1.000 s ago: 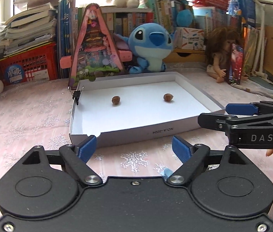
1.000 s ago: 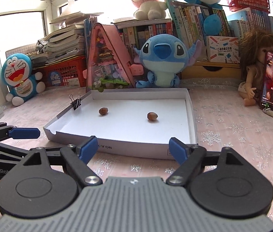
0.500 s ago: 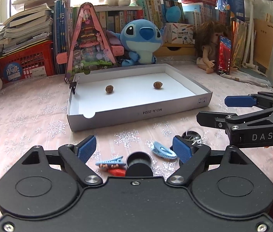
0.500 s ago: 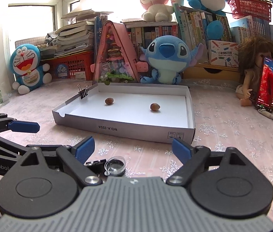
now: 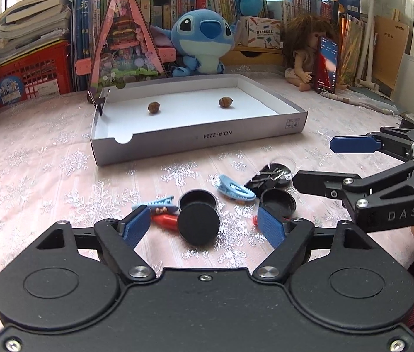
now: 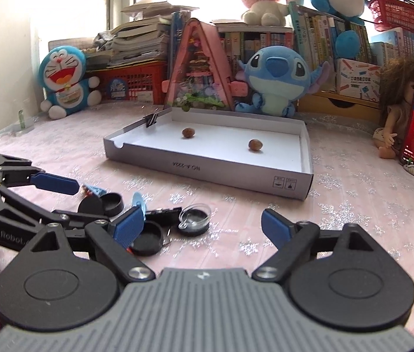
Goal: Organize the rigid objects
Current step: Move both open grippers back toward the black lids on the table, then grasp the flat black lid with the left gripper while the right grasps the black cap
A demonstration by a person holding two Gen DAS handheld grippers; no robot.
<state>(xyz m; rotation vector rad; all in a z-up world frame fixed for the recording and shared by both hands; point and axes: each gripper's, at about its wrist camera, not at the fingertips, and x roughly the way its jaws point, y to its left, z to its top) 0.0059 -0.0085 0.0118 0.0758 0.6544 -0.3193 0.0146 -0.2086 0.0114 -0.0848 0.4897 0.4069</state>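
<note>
A shallow white box (image 5: 195, 138) lies on the pink cloth with two brown nuts (image 5: 153, 107) (image 5: 225, 102) inside. In front of it lies a heap of small items: a black round cap (image 5: 198, 228), a black jar (image 5: 197, 201), a black lid (image 5: 278, 204), two blue clips (image 5: 234, 189) (image 5: 154, 204) and a clear round container (image 6: 193, 221). My left gripper (image 5: 204, 226) hangs over the black cap, its jaws closing, and the pads are not touching it. My right gripper (image 6: 202, 228) is open near the clear container.
A black binder clip (image 5: 101, 104) grips the box's left rim. Behind the box stand a pink triangular toy house (image 5: 124, 44), a blue plush (image 5: 204, 38), a doll with a phone (image 5: 327, 64), books and red baskets. A hand shows at the right edge.
Both grippers have drawn back from the box and dipped down, so the heap of small items has come into view. The left jaws have narrowed a little.
</note>
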